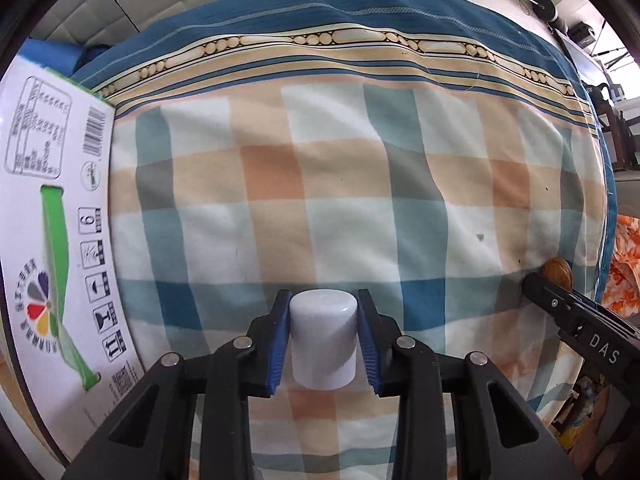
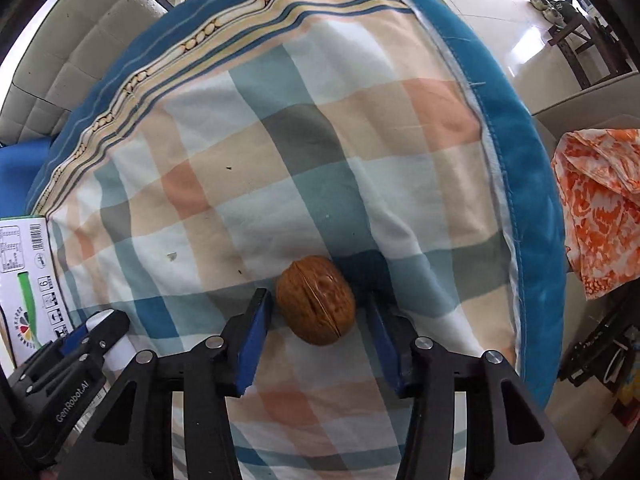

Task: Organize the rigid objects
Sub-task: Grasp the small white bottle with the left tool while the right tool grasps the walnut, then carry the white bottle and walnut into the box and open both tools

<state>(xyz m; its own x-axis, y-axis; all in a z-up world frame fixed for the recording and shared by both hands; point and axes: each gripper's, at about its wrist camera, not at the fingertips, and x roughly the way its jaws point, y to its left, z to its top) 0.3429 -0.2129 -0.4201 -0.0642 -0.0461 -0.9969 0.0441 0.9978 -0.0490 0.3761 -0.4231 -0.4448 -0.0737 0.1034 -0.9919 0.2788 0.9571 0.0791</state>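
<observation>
My left gripper (image 1: 323,300) is shut on a white cylindrical cap (image 1: 322,338), its blue pads pressed on both sides, just above the checked bedsheet (image 1: 360,184). My right gripper (image 2: 316,300) is open, its jaws on either side of a brown walnut (image 2: 316,300) that lies on the sheet (image 2: 280,140), with a gap on each side. The walnut (image 1: 557,273) and the right gripper's tip also show at the right edge of the left wrist view. The left gripper with the white cap (image 2: 105,322) shows at the lower left of the right wrist view.
A white cardboard box (image 1: 52,216) with green print lies at the left edge of the bed; it also shows in the right wrist view (image 2: 28,272). An orange patterned cloth (image 2: 600,200) lies off the bed's right side. The blue bed border (image 2: 520,184) runs along the right.
</observation>
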